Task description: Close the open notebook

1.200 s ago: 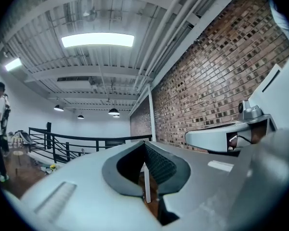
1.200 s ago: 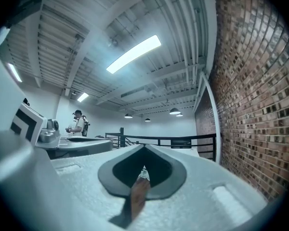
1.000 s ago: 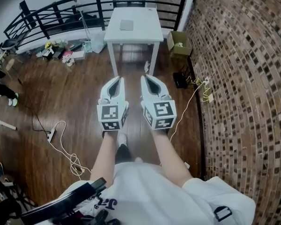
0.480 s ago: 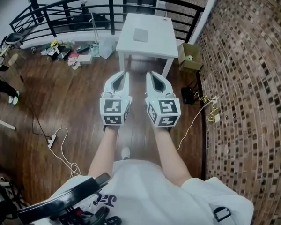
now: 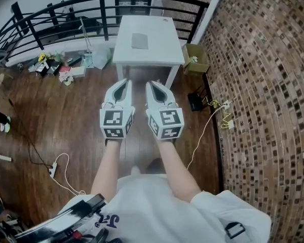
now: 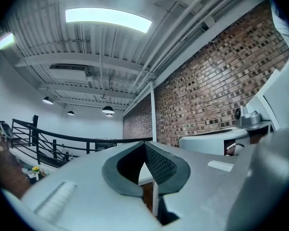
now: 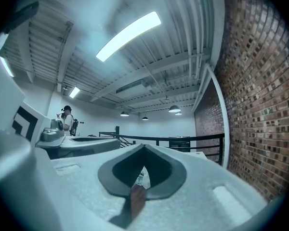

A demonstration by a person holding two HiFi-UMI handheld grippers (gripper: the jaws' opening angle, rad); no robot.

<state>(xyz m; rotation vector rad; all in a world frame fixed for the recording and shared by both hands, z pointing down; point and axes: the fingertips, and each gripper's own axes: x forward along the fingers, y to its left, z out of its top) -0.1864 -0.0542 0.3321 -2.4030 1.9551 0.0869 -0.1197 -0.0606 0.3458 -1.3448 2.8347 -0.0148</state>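
your left claw [image 5: 124,81] is shut, jaw tips together with nothing between them. your right claw [image 5: 150,83] is the same, closed and empty. you hold them side by side, level, both pointing at the table [image 5: 159,54]. compared with a second ago the pair sits the same way in front of you, but the table looks larger and nearer. its near edge now lies just beyond the jaw tips in the head view. the notebook [image 5: 139,40] lies flat near the middle of the tabletop, well apart from both claws. it shows as a small grey, nearly square patch with edges in line with the table's. its long axis and whether it lies open cannot be made out. a box [image 5: 192,58] stands just right of the table, and a railing [image 5: 91,6] runs behind.
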